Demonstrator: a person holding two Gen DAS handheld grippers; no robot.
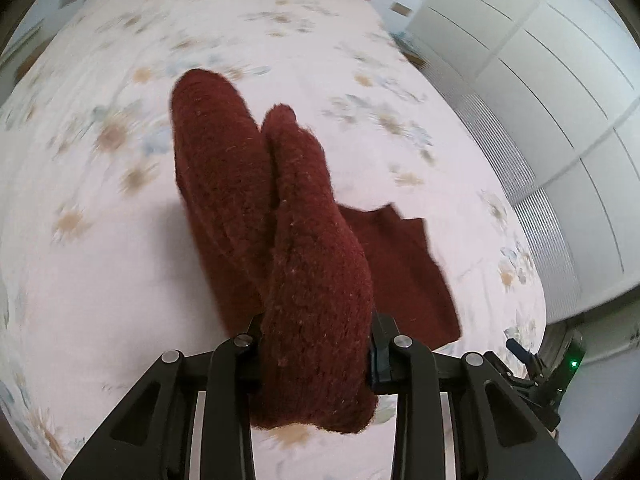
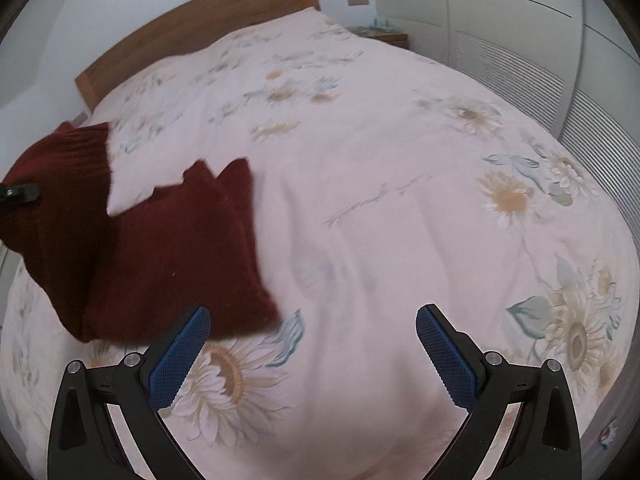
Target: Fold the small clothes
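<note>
Bunched dark-red knit is filling the near field of the left wrist view, pinched between the fingers of the left gripper (image 1: 316,354), which are closing tight on a thick fold of the sweater (image 1: 280,216). From there the garment is trailing away over the floral bedspread (image 1: 120,200), partly lifted, with a flatter panel lying on the bed to its right.

The right gripper (image 2: 312,344) is hanging with its blue-padded fingers (image 2: 180,360) spread wide and holding nothing, just beside the sweater's near corner (image 2: 168,256).

Judging by this, a fold is under way: one side is being carried over by the left gripper while the rest is lying on the bed. The next move probably calls for laying that held edge squarely over the flat part, with the right gripper pinning or taking the free corner so the knit does not drag.

Only the right wrist view is showing the garment's outline, its ribbed end (image 2: 76,152) raised at far left and the wooden headboard (image 2: 200,24) beyond. Only the left view is showing the grip itself, and the white wardrobe doors (image 1: 540,100) alongside.
</note>
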